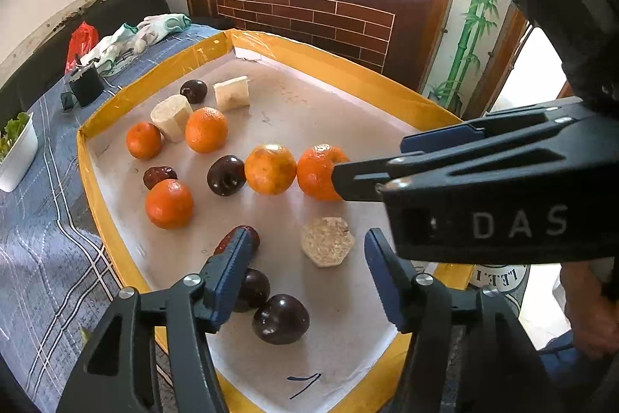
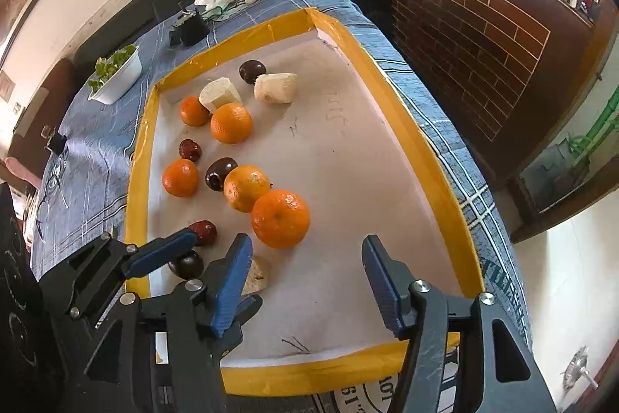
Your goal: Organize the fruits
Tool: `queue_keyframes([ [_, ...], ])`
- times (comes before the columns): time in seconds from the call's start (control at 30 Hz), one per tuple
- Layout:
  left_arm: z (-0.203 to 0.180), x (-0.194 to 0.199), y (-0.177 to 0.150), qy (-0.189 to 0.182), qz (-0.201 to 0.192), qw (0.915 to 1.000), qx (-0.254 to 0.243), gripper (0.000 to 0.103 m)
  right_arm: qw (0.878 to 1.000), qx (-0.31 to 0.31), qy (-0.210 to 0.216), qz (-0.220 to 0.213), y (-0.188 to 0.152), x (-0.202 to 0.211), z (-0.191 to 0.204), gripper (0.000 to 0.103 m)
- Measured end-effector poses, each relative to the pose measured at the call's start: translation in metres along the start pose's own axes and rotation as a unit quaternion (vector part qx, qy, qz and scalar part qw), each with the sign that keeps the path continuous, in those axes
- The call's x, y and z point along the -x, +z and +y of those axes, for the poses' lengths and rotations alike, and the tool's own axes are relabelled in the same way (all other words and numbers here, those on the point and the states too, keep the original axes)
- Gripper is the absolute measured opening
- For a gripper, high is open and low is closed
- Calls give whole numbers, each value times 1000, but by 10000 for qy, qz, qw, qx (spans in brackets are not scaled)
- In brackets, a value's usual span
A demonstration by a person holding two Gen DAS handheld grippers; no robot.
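Centrally, yellow-rimmed tray (image 2: 421,146) is holding oranges (image 2: 280,218), dark plums (image 1: 281,318); left gripper (image 1: 305,281) and right gripper (image 2: 305,281), both spread and empty, are partly hiding a date (image 1: 238,239).

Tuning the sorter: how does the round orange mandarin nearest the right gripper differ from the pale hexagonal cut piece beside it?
The round orange mandarin is vivid, smooth-skinned and whole; the pale hexagonal cut piece is beige, grainy and sliced flat on top. The mandarin stands taller. Both rest loose on the white mat, ungripped.
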State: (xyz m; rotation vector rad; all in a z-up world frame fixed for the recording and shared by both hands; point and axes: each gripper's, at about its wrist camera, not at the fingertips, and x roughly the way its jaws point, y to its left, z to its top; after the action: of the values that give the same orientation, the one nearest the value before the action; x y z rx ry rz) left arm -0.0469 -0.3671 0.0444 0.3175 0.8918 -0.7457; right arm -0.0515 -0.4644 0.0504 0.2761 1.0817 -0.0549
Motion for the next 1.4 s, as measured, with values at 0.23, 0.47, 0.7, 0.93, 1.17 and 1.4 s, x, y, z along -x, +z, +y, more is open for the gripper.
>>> queue_keyframes([
  [0.23,2,12,0,243,-115,9996,-19,78,9997,-55,-98,-208,-5,24,-8,71],
  [0.47,29,46,-7,194,-438,9985,275,102,9954,-99,-518,-797,-23,66,-4,96],
  [0.7,53,67,-36,-3,43,9991,433,102,9922,-409,-883,-782,-46,73,19,99],
  [0.93,70,105,-53,184,-78,9991,369,102,9865,-643,-1146,-978,-71,94,41,99],
  [1.17,67,145,-58,652,-324,9973,-79,102,9813,-752,-1340,-1157,-95,116,63,100],
  [1.4,61,181,-56,1287,-522,9885,-603,103,9766,-811,-1442,-1377,-110,133,80,100],
])
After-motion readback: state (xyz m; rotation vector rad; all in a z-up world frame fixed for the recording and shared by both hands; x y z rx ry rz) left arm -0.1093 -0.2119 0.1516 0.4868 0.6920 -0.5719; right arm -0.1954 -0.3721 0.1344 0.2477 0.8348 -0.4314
